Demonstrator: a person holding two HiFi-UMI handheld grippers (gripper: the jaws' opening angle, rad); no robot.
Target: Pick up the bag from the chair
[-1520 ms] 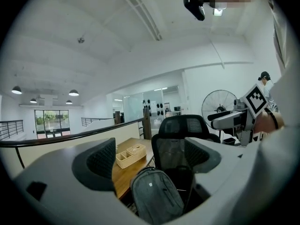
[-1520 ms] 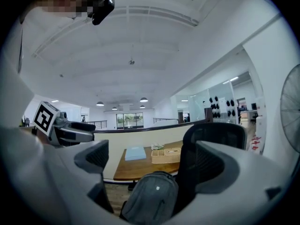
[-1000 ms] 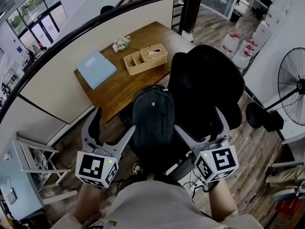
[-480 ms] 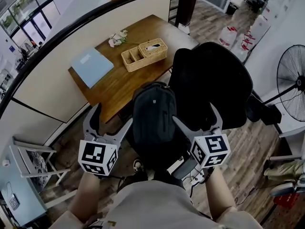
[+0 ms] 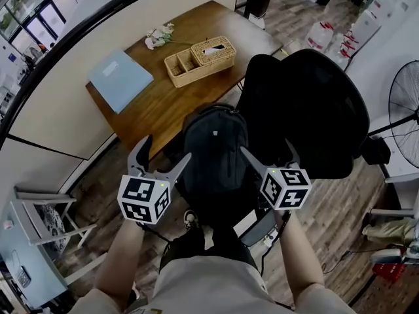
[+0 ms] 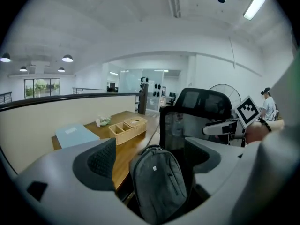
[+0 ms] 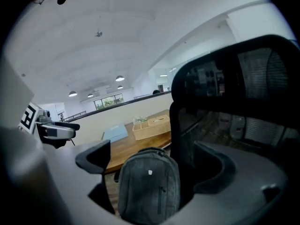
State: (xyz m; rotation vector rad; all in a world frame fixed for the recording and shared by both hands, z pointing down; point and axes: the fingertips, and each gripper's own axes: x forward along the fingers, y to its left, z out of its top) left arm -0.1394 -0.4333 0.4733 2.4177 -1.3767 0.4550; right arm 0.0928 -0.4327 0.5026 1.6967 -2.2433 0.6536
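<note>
A dark grey backpack [image 5: 215, 156] stands upright on the seat of a black mesh office chair [image 5: 308, 110], leaning on its backrest. It also shows between the jaws as the backpack [image 6: 159, 184] and the backpack [image 7: 149, 186]. My left gripper [image 5: 163, 154] is open, just left of the bag. My right gripper [image 5: 268, 152] is open too, just right of the bag and in front of the backrest. Neither touches the bag. The right gripper [image 6: 225, 125] shows in the left gripper view.
A wooden table [image 5: 163, 103] stands behind the chair with a wicker organiser [image 5: 200, 59], a light blue folder [image 5: 120, 78] and small flowers [image 5: 157, 36]. A floor fan [image 5: 406, 100] stands at the right, a white rack [image 5: 39, 221] at the left. The person's legs [image 5: 209, 241] are below.
Both grippers have moved forward and closer to the bag, flanking it on either side. The head view has shifted toward the chair. The jaws stayed open.
</note>
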